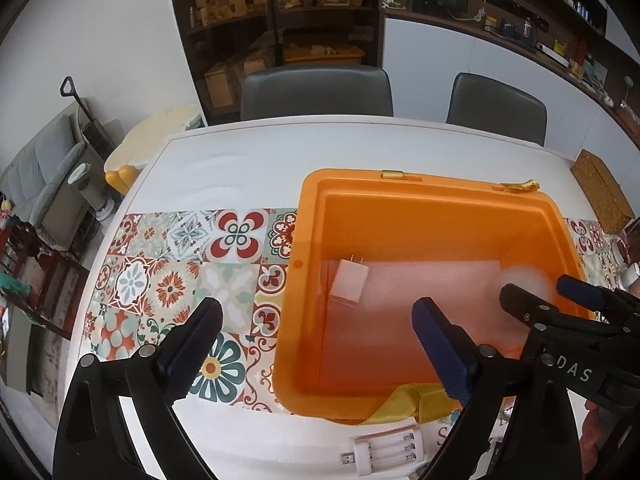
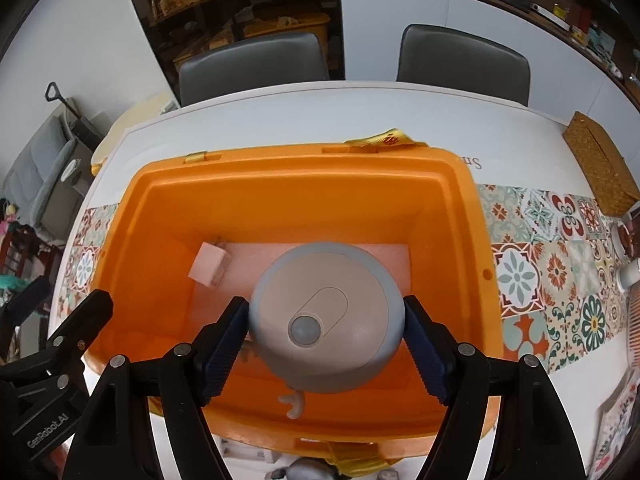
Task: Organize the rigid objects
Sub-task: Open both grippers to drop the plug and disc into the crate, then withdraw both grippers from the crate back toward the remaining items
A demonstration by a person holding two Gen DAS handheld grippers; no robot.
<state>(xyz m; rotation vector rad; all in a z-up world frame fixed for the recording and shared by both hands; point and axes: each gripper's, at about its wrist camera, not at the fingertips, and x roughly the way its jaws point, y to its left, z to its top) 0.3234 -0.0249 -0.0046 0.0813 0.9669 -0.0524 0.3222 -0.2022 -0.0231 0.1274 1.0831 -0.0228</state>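
The right gripper (image 2: 325,348) has its fingers clenched on a round grey sensor light (image 2: 326,316), held above the open orange bin (image 2: 280,196). The left gripper (image 1: 320,344) hangs with fingers spread wide and nothing between them, over the bin's near-left rim. A white plug adapter (image 1: 349,281) lies on the bin floor. Only the left wrist view shows a white battery charger (image 1: 386,450) on the worktop (image 1: 240,168).

The bin (image 2: 280,200) stands on the table (image 2: 280,116), a charger block (image 2: 208,266) in its far left corner, a battery holder (image 1: 390,450) on the table near it, chairs (image 2: 256,62) beyond.
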